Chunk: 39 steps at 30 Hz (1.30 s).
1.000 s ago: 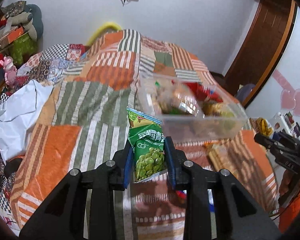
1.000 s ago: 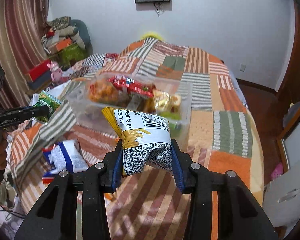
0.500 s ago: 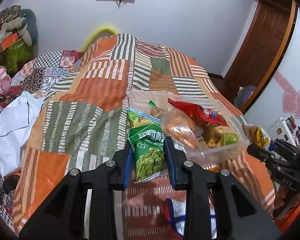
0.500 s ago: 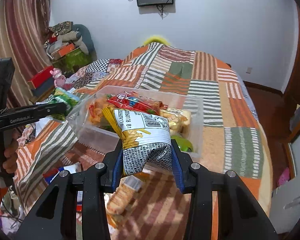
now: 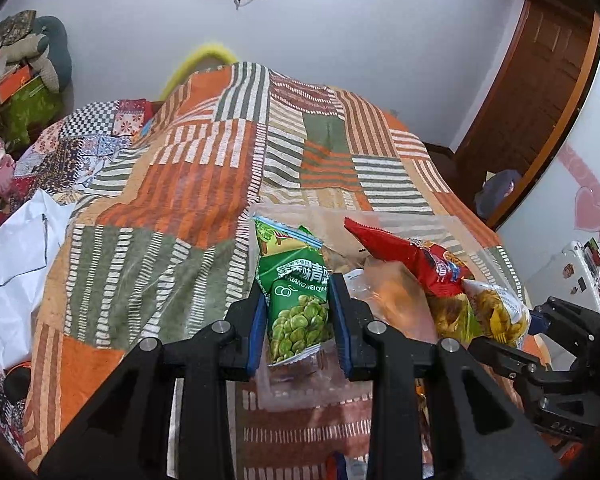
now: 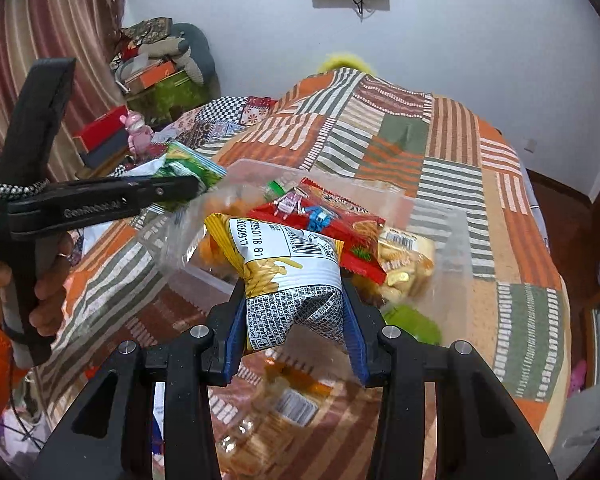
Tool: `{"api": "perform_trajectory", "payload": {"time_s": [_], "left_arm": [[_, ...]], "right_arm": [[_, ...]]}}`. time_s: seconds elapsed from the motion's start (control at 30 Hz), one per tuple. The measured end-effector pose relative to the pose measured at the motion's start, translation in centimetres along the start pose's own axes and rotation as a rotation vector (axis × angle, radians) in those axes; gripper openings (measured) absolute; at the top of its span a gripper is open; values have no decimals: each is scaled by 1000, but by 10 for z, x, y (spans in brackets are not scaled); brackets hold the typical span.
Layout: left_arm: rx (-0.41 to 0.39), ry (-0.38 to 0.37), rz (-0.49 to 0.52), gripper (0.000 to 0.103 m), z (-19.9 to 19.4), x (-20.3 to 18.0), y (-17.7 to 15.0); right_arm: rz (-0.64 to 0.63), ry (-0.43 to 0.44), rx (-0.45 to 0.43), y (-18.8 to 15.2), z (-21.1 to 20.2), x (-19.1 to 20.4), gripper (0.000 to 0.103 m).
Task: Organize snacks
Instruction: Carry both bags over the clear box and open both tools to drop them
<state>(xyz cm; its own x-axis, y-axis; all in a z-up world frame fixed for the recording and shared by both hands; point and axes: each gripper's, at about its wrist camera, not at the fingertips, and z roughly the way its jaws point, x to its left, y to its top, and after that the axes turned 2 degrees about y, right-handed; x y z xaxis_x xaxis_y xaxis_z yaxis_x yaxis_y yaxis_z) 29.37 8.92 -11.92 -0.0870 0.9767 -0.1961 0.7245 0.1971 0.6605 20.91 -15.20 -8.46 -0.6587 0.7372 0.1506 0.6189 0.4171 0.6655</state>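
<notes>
My left gripper (image 5: 298,320) is shut on a green pea snack bag (image 5: 296,308), held over the near left edge of a clear plastic bin (image 5: 476,236). My right gripper (image 6: 294,320) is shut on a yellow and white fries bag (image 6: 288,276), held at the bin's near rim (image 6: 452,248). The bin holds a red snack bag (image 6: 328,224), a pale cracker pack (image 6: 404,260) and something orange. The fries bag also shows in the left wrist view (image 5: 496,312). The left gripper with the pea bag also shows in the right wrist view (image 6: 188,176).
The bin rests on a bed with an orange, green and striped patchwork quilt (image 5: 204,184). More snack packs (image 6: 284,404) lie on the quilt below the right gripper. White cloth (image 5: 16,248) lies at the left. Boxes and toys (image 6: 140,120) stand beside the bed.
Both grippers have risen and moved forward with their bags, from beside the bin to over its near edges. The view now looks down into the bin.
</notes>
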Motion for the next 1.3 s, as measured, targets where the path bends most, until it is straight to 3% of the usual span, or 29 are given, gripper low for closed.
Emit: {"api": "perform_trajectory", "payload": {"time_s": [0.57,0.73,0.87,1.3], "left_arm": [[76,-14,53,34,18,-14,-12],[38,4,78,51,6,-18,-15],[16,-3,72,56,-8,-19,-15],[-29,1,67,82,-60,-24,-35]], "right_arm": [[65,-20,47,4,20,-15,43],[44,-55,45,2,11,-11,53],[58,-64,21,3,1,-14,64],[68,-83,-55,-5,-45,-13,72]]}}
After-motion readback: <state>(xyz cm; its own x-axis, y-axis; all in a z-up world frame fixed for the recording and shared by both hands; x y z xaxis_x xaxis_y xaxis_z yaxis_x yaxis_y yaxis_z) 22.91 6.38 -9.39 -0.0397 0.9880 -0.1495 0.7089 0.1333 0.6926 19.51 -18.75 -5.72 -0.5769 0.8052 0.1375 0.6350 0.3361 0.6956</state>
